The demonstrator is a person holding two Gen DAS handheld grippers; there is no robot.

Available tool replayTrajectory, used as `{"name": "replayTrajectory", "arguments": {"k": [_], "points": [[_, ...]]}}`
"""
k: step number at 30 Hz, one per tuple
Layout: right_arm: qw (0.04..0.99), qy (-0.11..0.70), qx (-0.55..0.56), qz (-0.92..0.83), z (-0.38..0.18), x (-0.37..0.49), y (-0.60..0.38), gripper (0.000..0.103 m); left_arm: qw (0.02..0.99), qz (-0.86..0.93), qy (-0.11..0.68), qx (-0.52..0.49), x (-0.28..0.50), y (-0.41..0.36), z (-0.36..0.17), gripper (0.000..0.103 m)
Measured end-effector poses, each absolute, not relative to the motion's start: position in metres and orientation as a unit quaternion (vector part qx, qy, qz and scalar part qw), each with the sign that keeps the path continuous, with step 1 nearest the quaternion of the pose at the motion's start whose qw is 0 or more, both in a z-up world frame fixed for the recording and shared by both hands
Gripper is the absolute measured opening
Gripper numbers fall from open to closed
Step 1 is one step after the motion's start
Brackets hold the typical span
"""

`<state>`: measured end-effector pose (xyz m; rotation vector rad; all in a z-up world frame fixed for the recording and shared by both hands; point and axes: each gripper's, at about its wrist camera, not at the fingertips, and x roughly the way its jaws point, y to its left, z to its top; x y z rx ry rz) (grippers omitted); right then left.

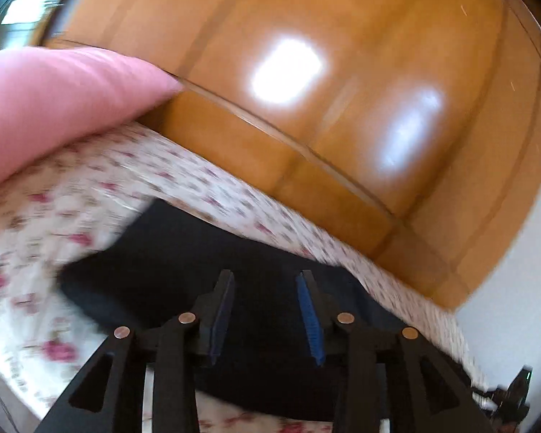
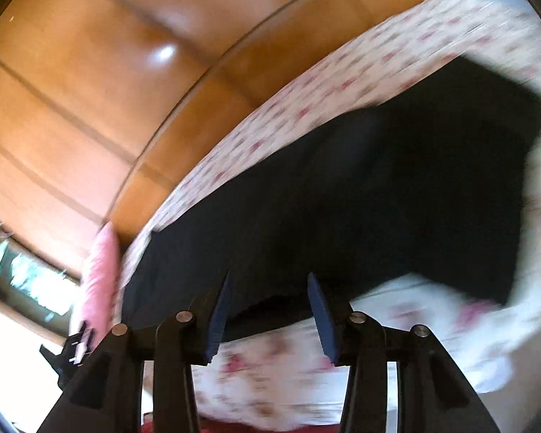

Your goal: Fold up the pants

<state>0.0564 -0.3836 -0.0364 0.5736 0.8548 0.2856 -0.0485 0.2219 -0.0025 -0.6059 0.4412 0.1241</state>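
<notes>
Both grippers' fingers apart, gripping nothing; left gripper [image 1: 267,319] view hides the pants' [image 2: 342,195] full spread.

We note a glossy wooden headboard [image 1: 342,90] with bright glare, a floral sheet [image 1: 72,216] on the bed, a pink pillow [image 1: 54,101], a white wall [image 1: 515,288], and a window [image 2: 29,281].

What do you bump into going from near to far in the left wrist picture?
Open left gripper → dark blue pants → white bedsheet with pink flowers → shiny brown wooden headboard.
</notes>
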Motion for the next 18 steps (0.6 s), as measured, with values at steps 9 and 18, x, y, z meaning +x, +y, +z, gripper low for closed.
{"name": "replayTrajectory", "arguments": {"k": [9, 18], "points": [[0.851, 0.398, 0.341, 0.043, -0.061, 0.057, -0.453, 0.055, 0.907, -0.011, 0.336, -0.255, 0.052, 0.171, -0.042, 0.037], [0.853, 0.431, 0.283, 0.084, -0.065, 0.070, -0.456, 0.014, 0.907, -0.022, 0.320, -0.272, 0.047, 0.177, -0.075, 0.037]]}}
